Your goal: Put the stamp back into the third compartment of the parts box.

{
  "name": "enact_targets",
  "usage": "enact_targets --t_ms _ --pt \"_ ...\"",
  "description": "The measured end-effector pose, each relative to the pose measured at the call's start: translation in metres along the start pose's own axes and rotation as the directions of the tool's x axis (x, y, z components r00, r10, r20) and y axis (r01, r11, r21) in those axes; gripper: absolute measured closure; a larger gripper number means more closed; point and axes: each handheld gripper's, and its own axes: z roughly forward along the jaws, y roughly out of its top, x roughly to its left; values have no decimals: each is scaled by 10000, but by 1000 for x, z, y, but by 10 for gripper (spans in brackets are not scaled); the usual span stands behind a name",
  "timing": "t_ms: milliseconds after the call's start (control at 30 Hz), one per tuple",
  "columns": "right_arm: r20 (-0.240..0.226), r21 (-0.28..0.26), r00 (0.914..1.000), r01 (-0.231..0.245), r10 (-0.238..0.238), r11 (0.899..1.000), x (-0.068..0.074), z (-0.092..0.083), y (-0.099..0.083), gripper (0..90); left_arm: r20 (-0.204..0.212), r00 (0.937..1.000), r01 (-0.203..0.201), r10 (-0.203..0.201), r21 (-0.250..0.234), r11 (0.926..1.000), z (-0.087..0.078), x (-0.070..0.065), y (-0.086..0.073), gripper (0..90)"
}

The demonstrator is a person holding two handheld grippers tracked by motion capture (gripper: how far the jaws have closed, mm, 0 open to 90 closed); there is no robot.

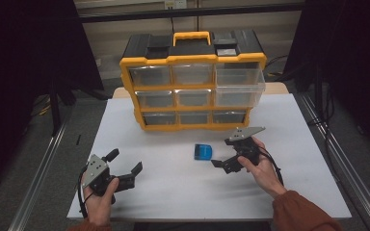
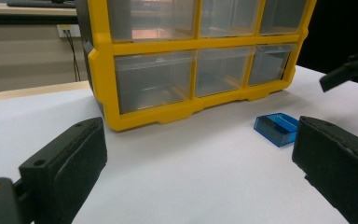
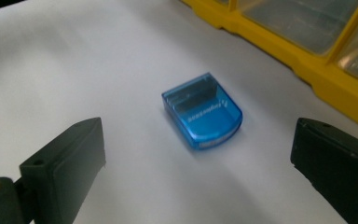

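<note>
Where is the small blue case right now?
In the high view the blue case lies flat on the white table, in front of the yellow drawer cabinet and just left of the open right gripper, untouched.

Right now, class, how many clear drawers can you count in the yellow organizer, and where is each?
9, in three rows of three on the front of the yellow organizer. The top-right drawer is pulled out; the other eight sit pushed in. None looks hidden.
</note>
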Motion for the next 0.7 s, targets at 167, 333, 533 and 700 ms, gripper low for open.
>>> enact_targets --t_ms 167,333,533,700 --pt "-283 384 9995 174 -163 9991 -3 12 10 38 121 9999 -31 31 32 10000 2 1 0 34" --pt "-453 723 9989 116 -84 9973 -9 23 19 43 176 9998 -6 5 38 10000 2 1 0 34" --pt "-484 1531 9976 573 -505 9865 -14 33 30 44 196 9998 -6 5 35 10000 2 1 0 34" --pt "-667 2276 9944 948 -816 9691 -17 45 34 50 228 9997 -60 58 57 10000 2 1 0 33"
